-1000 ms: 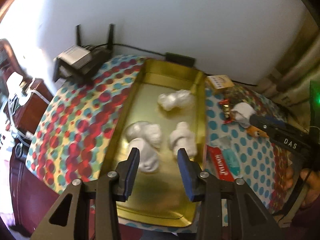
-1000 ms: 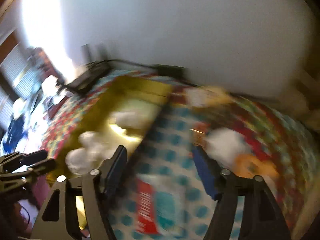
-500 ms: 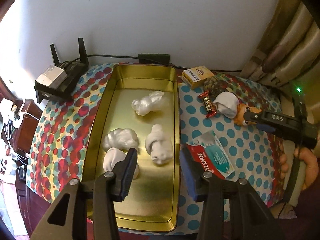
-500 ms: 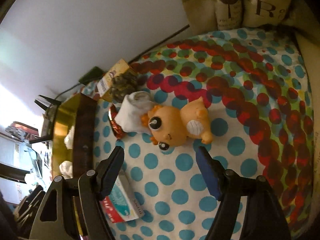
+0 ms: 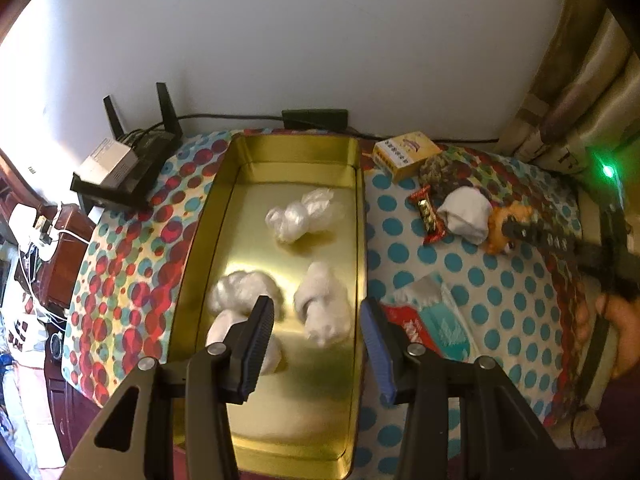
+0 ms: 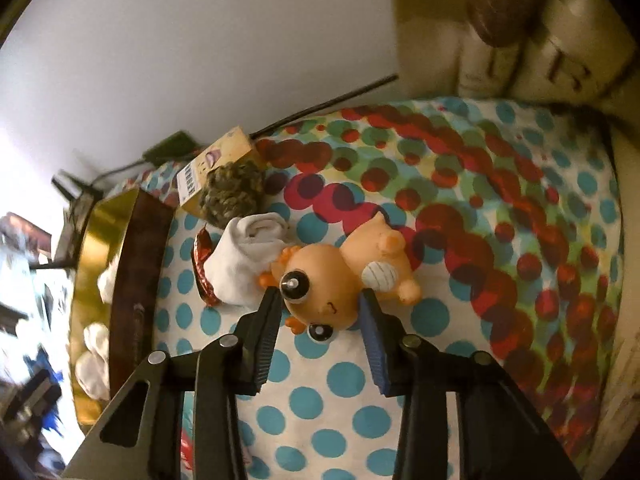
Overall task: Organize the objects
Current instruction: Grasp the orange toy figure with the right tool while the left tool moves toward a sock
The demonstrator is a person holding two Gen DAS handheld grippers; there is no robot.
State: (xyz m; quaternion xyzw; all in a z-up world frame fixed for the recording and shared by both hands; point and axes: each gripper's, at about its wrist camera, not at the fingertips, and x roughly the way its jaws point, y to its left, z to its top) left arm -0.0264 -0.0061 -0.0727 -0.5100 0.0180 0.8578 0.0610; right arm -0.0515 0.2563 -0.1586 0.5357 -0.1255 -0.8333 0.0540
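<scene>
Straddling the head of an orange toy figure [image 6: 340,280], the right gripper [image 6: 320,300] had its fingers spread, one on each side of the toy's head, the left one right against it and the right one just beside it; whether they pressed on it could not be told. The toy lay on its side on the polka-dot cloth [image 6: 500,220] covering the desk, touching a rolled white sock [image 6: 248,260] on its left. A red candy wrapper [image 6: 202,268] lay beside the sock, and behind them sat a dark green-brown lump [image 6: 232,192] against a small yellow box [image 6: 212,168]. The left gripper [image 5: 318,320] hung above the near half of a gold metal tray [image 5: 200,240], its fingers spread wide and holding nothing. Four white bundles lay inside the tray: a crinkled clear plastic one [image 5: 300,216] toward the far end, a knotted one [image 5: 324,312] between the fingers in the left wrist view, a shiny one [image 5: 240,292] to its left, and another [image 5: 224,328] partly hidden behind the left finger. Just right of the tray lay a red and teal packet [image 5: 428,324] flat on the cloth. In the left wrist view the right gripper [image 5: 516,230] reached in from the right over the toy [image 5: 500,224], held by a hand [image 5: 620,332] at the edge. A black router [image 5: 128,168] with two antennas stood at the far left corner of the desk, and a black cable [image 5: 224,117] ran along the white wall.
</scene>
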